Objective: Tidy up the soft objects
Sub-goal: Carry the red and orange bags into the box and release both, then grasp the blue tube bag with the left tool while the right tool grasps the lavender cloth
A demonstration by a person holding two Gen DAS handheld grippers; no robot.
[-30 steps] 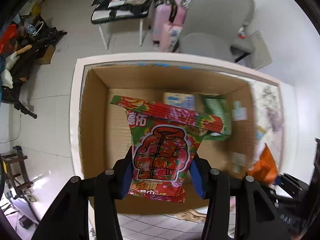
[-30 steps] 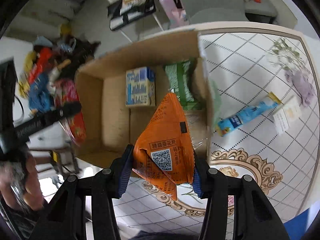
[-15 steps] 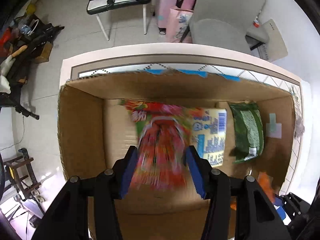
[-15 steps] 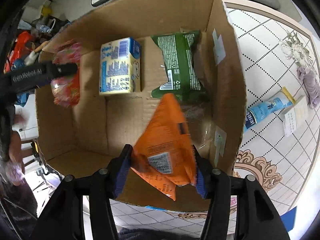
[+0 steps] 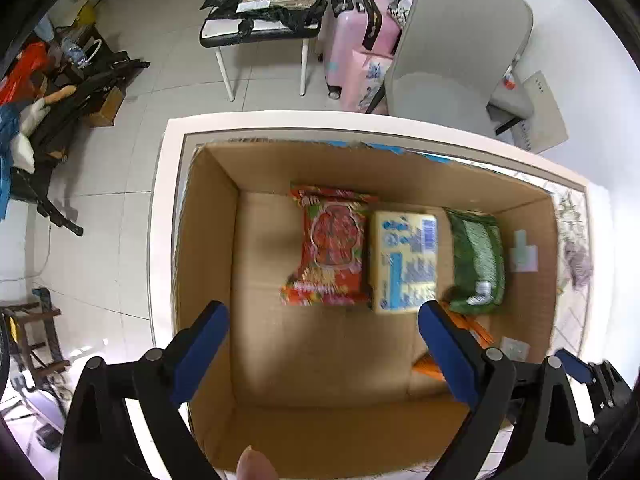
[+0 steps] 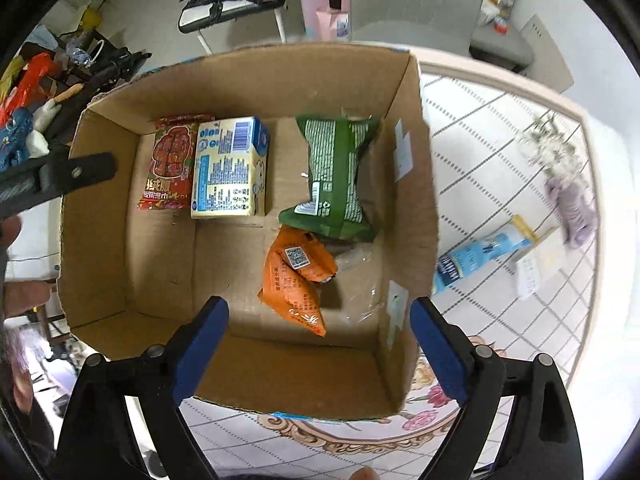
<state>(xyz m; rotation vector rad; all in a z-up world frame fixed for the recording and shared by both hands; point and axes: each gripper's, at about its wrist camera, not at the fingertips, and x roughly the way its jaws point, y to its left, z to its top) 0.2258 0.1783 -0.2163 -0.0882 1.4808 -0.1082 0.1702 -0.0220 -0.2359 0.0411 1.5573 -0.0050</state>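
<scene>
Both packets have dropped into the cardboard box; left gripper and right gripper gape empty.

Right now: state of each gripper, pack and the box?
left gripper: open, empty
right gripper: open, empty
cardboard box: open-topped
red pack: flat in box
yellow pack: flat, beside red
green pack: in box
orange pack: in box

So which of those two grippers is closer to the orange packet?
Right. The right gripper hangs open just above the orange packet; the left gripper is open farther off, the packet beyond its right finger.
</scene>
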